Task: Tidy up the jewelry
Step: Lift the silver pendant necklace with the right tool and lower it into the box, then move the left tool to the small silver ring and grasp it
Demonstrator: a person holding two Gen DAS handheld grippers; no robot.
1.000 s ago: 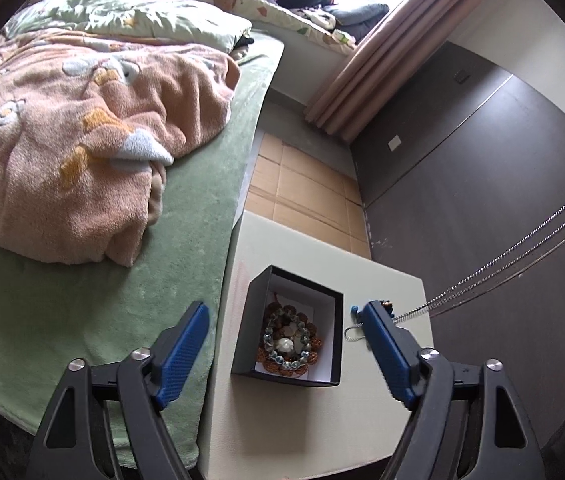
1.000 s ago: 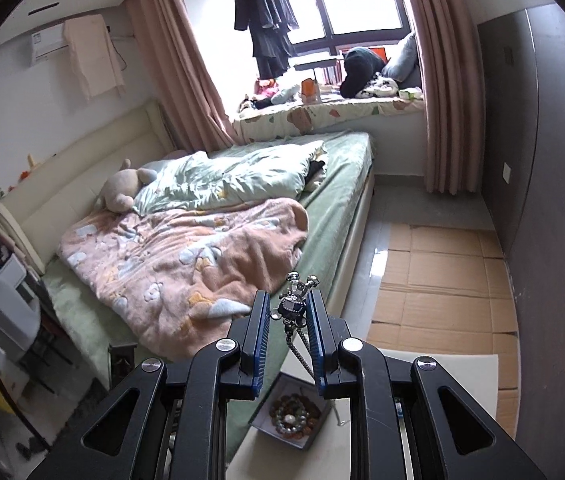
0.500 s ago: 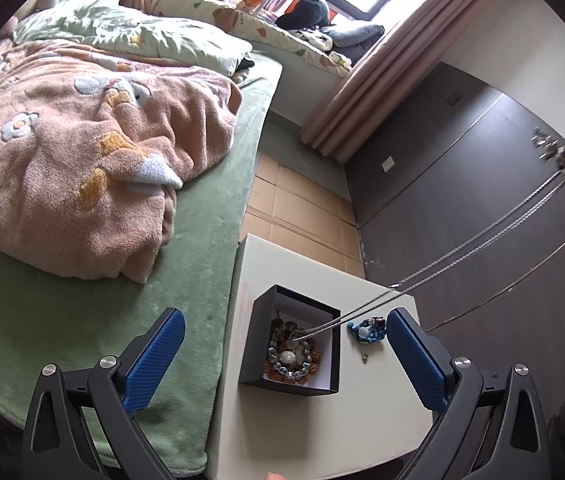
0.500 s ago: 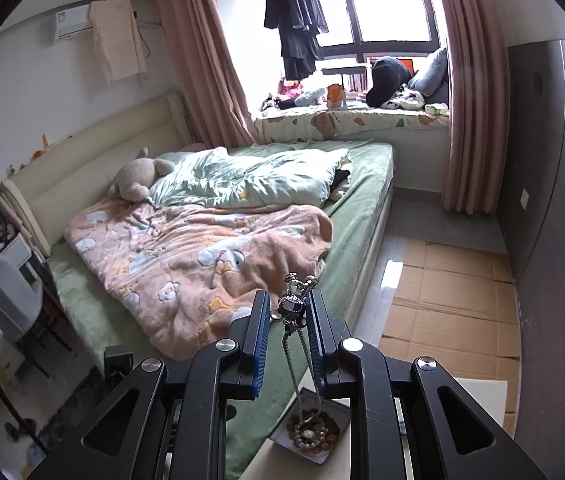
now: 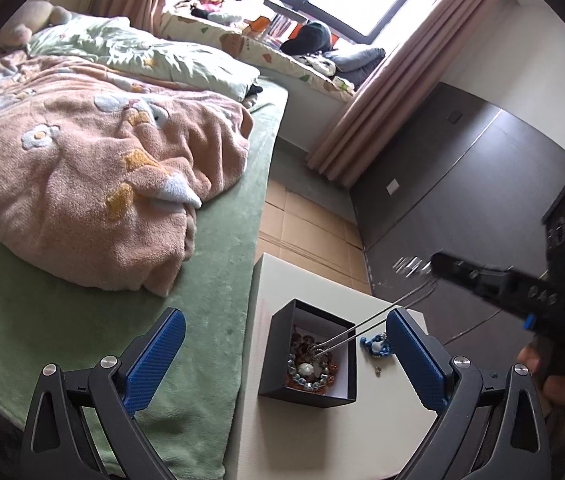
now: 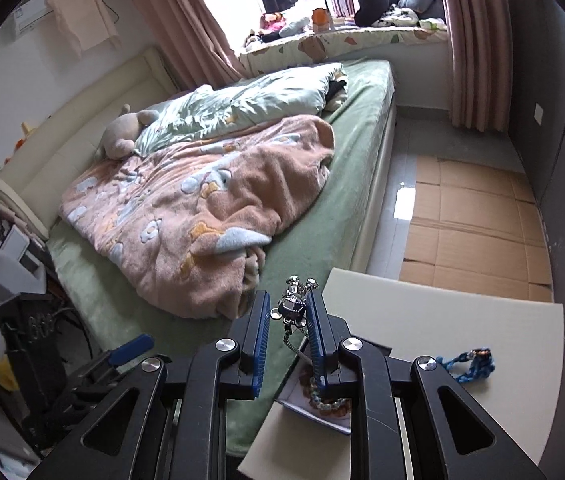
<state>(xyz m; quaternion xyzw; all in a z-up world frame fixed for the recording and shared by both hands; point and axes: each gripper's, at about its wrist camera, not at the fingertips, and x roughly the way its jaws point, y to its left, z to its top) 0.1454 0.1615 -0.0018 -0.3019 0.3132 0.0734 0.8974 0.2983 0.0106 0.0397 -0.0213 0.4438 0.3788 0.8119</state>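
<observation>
A black box with a white inside stands on the white table and holds beaded bracelets. My right gripper is shut on a silver chain necklace by its pendant. In the left wrist view the chain runs taut from the right gripper down into the box. My left gripper is open and empty, above the box. A blue bracelet lies on the table right of the box; it also shows in the right wrist view.
A small ring lies on the table by the blue bracelet. A bed with a green sheet and pink blanket borders the table's left. Dark wall panels stand to the right. Cardboard covers the floor beyond.
My left gripper has opened wide and pulled back. My right gripper has come down and nearer with the chain, whose lower end now rests in the box.
</observation>
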